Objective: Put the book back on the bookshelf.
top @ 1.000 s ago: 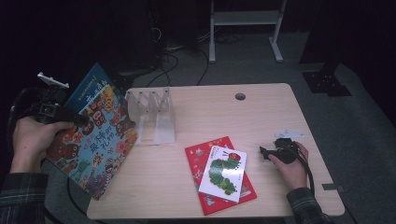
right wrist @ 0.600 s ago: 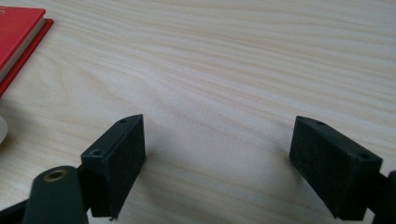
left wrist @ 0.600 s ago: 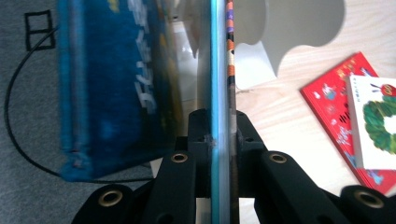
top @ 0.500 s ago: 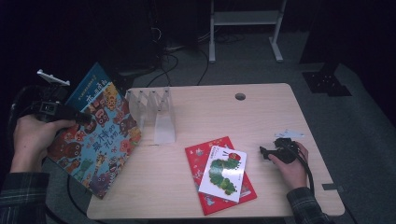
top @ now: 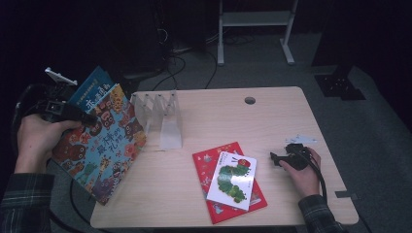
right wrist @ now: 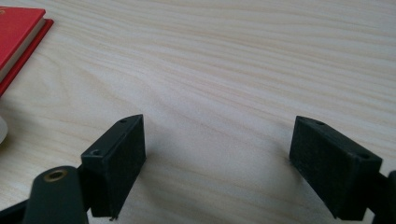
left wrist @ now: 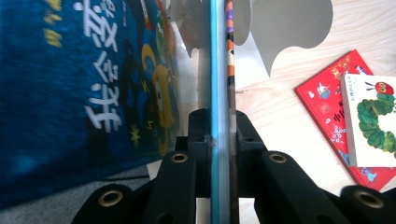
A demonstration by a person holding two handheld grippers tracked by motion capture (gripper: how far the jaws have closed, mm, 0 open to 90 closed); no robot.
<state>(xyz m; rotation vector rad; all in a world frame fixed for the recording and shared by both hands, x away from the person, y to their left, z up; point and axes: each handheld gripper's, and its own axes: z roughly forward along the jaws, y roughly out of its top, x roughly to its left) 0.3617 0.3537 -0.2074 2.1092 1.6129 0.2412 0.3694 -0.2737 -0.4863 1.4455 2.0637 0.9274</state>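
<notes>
At the table's left edge my left gripper holds two picture books upright and tilted: a blue book behind and a colourful monster-cover book in front. In the left gripper view the jaws are shut on the edges of both books, with the blue cover to the left. My right gripper rests on the table at the right, open, with bare wood between its fingers.
A clear divider rack stands on the wooden table just right of the held books. A red book lies flat near the front with a white caterpillar book on top. A cable hole sits at the back.
</notes>
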